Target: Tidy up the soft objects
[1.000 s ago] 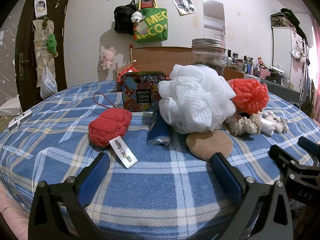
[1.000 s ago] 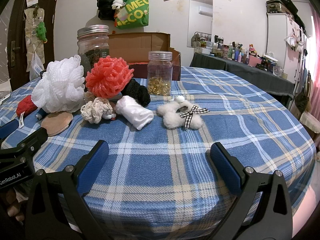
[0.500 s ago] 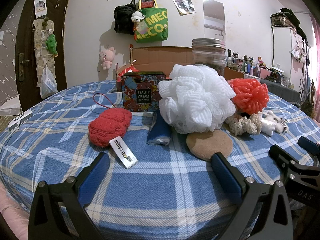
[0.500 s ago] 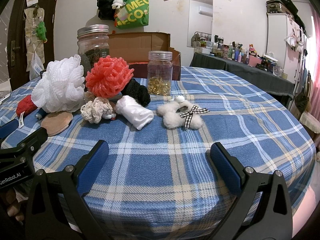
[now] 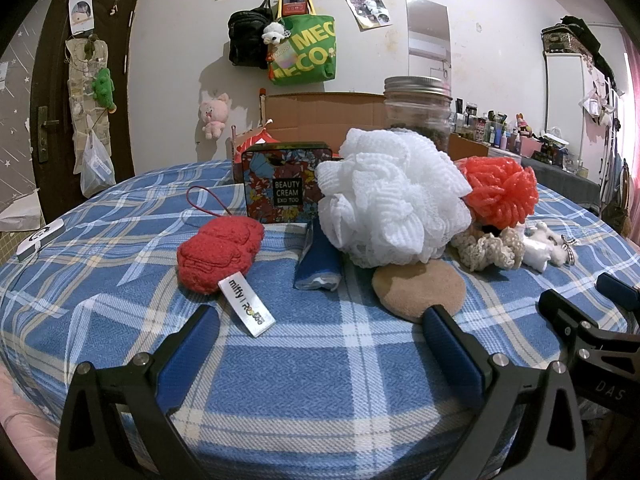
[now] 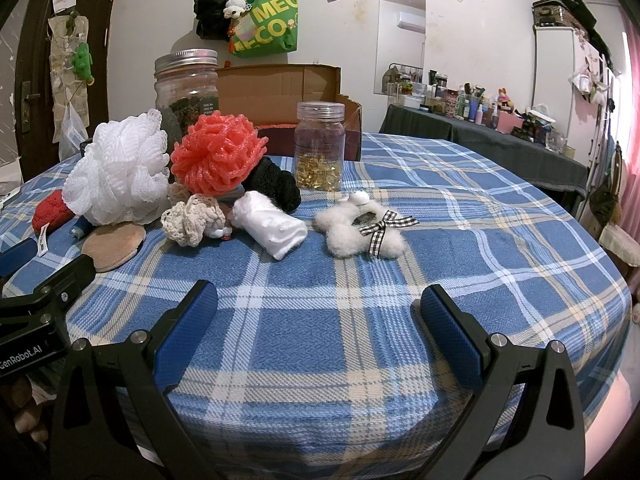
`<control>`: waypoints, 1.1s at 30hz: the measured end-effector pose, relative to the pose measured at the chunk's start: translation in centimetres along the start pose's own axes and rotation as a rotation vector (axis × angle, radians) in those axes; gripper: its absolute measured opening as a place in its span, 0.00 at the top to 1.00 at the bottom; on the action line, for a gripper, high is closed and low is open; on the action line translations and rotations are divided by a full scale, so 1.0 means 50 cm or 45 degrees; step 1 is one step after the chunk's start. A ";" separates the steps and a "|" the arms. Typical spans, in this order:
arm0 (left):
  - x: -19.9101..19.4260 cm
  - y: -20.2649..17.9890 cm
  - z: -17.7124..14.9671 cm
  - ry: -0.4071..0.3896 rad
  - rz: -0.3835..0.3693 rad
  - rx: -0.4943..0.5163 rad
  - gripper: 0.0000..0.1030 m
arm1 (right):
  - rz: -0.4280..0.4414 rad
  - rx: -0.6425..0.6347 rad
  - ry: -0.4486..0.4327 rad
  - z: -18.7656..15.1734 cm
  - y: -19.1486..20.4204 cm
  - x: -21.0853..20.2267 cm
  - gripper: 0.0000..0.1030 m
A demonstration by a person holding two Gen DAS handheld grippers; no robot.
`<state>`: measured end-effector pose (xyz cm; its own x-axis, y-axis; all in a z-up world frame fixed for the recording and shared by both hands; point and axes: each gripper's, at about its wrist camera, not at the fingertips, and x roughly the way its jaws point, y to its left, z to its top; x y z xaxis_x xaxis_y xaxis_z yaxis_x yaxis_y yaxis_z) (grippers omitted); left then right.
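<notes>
Soft items lie in a cluster on the blue plaid tablecloth (image 5: 320,380). A red knitted plush (image 5: 220,250) with a white tag sits ahead of my left gripper (image 5: 320,320), which is open and empty. Beside the plush are a blue roll (image 5: 318,264), a white mesh pouf (image 5: 392,192), a tan round pad (image 5: 420,290), an orange pouf (image 5: 500,192) and a cream scrunchie (image 5: 490,248). My right gripper (image 6: 318,296) is open and empty, short of a white rolled cloth (image 6: 270,228), a fluffy white piece with a checked bow (image 6: 360,228) and a black knit item (image 6: 276,184).
A floral tin (image 5: 284,184), a large glass jar (image 6: 186,96) and a small jar of gold pieces (image 6: 320,146) stand behind the soft items. An open cardboard box (image 6: 280,88) is at the back. A white device (image 5: 40,238) lies at the far left edge.
</notes>
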<state>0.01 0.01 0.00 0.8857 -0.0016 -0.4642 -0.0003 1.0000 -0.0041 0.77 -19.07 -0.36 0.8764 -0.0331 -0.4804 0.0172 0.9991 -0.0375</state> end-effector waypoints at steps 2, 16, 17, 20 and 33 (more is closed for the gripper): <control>0.000 0.000 0.000 0.000 0.000 0.000 0.00 | 0.000 0.000 0.000 0.000 0.000 0.000 0.00; 0.000 0.000 0.000 0.001 0.000 0.000 0.00 | 0.000 0.000 0.000 0.000 0.000 0.000 0.00; 0.000 0.000 0.000 0.001 0.000 0.000 0.00 | 0.000 -0.001 0.000 0.000 0.000 0.000 0.00; 0.000 0.000 0.000 0.001 0.000 0.000 0.00 | 0.000 0.000 0.000 0.000 0.000 0.000 0.00; 0.000 0.001 0.001 0.010 -0.006 0.004 0.00 | 0.004 0.002 0.013 -0.003 -0.001 0.001 0.00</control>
<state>0.03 0.05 0.07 0.8822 -0.0062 -0.4708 0.0052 1.0000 -0.0034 0.74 -19.13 -0.52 0.8714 -0.0303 -0.4897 0.0151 0.9993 -0.0350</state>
